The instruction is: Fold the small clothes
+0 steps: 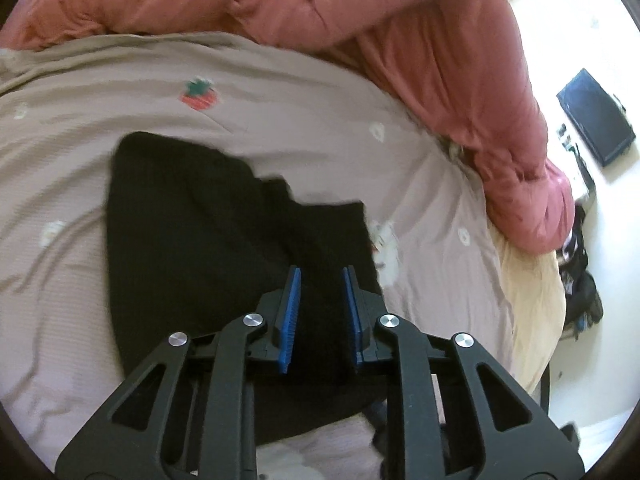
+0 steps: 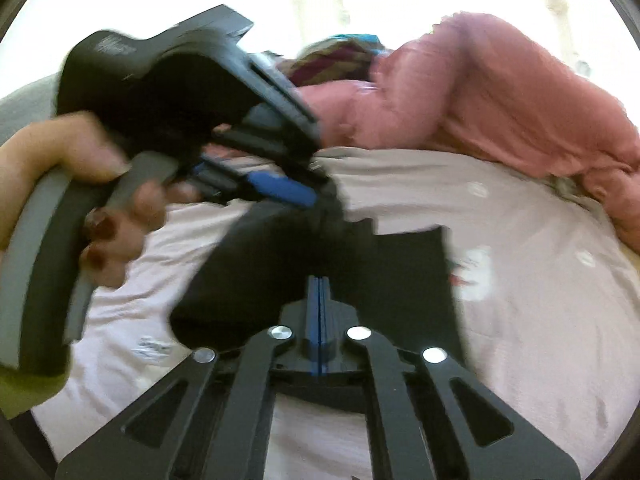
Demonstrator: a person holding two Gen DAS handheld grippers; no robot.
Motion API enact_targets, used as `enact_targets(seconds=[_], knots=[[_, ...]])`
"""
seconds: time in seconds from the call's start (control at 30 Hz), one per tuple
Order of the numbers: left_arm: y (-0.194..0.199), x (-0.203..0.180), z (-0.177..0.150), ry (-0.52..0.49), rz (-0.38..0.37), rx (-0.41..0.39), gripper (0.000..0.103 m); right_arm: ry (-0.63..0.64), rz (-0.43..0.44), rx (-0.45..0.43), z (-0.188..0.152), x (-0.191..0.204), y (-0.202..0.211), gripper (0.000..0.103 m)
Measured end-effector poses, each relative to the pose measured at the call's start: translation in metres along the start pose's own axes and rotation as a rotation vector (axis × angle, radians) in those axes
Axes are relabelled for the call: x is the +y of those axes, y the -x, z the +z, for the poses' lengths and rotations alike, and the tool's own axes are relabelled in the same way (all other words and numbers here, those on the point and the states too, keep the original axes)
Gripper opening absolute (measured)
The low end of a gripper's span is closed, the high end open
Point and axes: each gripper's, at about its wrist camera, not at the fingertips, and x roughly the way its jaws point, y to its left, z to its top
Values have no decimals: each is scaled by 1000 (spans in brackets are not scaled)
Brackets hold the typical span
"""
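Observation:
A black garment (image 1: 208, 240) lies partly folded on a beige bedsheet (image 1: 80, 160). My left gripper (image 1: 322, 276) is open, its blue pads (image 1: 292, 304) apart just above the garment's near right part. In the right wrist view the garment (image 2: 320, 280) lies spread below my right gripper (image 2: 319, 280), whose blue pads are pressed together; no cloth shows between them. The left gripper (image 2: 292, 194), held in a hand (image 2: 100, 200), shows at the left of that view, its tips over the garment's far edge.
A pink quilt (image 1: 360, 20) is heaped along the far side of the bed and down its right side (image 2: 500, 100). The sheet has a strawberry print (image 1: 199, 94). A black flat device (image 1: 596, 116) lies on the floor to the right, with dark clutter (image 1: 580, 280) by the bed.

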Motion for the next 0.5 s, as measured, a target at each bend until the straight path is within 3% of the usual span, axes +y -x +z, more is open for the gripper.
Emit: enact_targets(seconds=[0.1,0.2,0.33,0.4,0.43,0.5], knots=[[-11,-6,-10,3,-36,34,19,-89,-17,87,-10,-32,-3,0],[0,3,-14,19,-53,5,29,-253,73,143,-20,-63,-2,0],[30,35,-15,37,39,-81,35,-410,198,158,-12,-86,-4,10],[39,48,-17,33,112,-112,35,-426,228,171,3,-87,-10,47],[42,56,-18,31,155,-125,35,-431,251,171,14,-85,-14,51],[42,70,-23,26,221,-124,38,-421,332,209,40,-79,-31,74]])
